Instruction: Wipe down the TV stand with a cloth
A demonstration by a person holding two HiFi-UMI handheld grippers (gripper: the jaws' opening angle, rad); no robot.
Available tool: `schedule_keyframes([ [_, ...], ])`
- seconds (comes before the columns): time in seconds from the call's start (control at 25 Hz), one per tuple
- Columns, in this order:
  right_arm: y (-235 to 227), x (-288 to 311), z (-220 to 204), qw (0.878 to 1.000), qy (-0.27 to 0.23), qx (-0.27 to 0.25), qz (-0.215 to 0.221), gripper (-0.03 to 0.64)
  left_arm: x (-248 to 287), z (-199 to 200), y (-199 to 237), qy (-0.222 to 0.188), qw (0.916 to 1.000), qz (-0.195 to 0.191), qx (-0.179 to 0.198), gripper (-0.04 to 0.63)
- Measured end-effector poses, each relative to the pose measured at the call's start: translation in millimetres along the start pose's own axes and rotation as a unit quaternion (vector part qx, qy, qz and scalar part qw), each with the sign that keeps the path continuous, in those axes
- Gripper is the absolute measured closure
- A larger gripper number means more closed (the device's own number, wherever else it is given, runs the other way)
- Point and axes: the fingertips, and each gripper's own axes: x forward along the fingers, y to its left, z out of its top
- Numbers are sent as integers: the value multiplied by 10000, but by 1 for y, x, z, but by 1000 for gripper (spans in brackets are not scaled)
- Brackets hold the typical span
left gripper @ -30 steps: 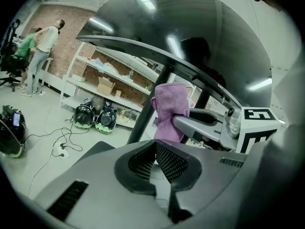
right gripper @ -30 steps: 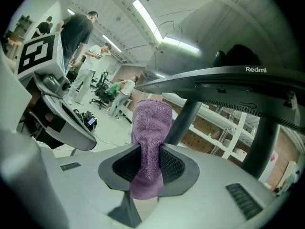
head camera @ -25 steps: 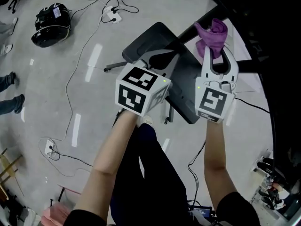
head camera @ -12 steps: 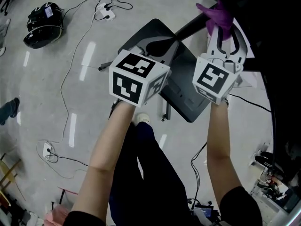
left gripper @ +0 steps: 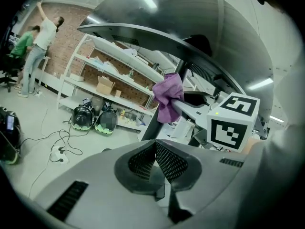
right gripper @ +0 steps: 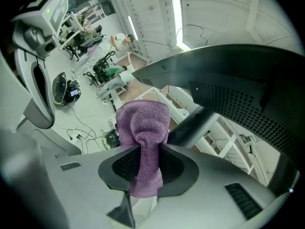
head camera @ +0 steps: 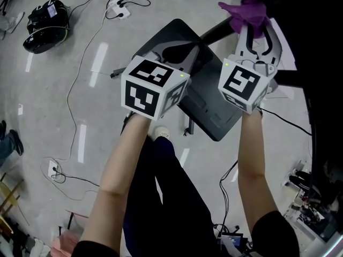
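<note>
Right gripper [right gripper: 148, 149]: the jaws are closed tight on the cloth [right gripper: 143, 123]. They pinch it at its middle, so a thick bunch stands out beyond the tips and a short tail hangs behind.
Reason of this grip: I think the free bunch is meant to be the wiping pad, so that soft fabric meets the stand and not the hard jaws.
Cloth, place: purple, held up in the air in the right gripper, just beside the dark post [right gripper: 193, 120] of the TV stand. I cannot tell whether it touches the post.
Left gripper [left gripper: 155, 149]: the jaws are pressed together with nothing between them. In the head view it hangs over the stand's flat base plate [head camera: 214, 111].
Reason of this pose: probably it only waits at the side, since one cloth needs one gripper.
TV stand: the dark base plate lies on the grey floor [head camera: 64, 106], and the post rises slanted from it toward the black screen [head camera: 316, 63] at the right.
Step, as I judge: the wiping seems to be at the upper post, and the base plate below is probably still to be done.
Surroundings: loose cables [head camera: 80, 79] run over the floor, well apart from the stand.
</note>
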Motion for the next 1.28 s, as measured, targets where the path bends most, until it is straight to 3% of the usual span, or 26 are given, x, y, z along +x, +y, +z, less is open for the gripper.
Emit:
schedule_keyframes([
  [0.24, 35, 7, -14, 9987, 172, -31, 482, 511, 7, -10, 9, 138, 9999, 27, -23, 588],
  [0.52, 78, 13, -39, 9905, 443, 329, 1260, 511, 13, -22, 24, 208, 9996, 138, -126, 588],
  [0.92, 125, 15, -71, 9566, 837, 1525, 2337, 511, 18, -38, 37, 319, 9989, 245, -243, 588],
  [1.28, 138, 14, -85, 9406, 1106, 1908, 2580, 511, 15, -44, 36, 357, 9986, 288, -254, 588],
])
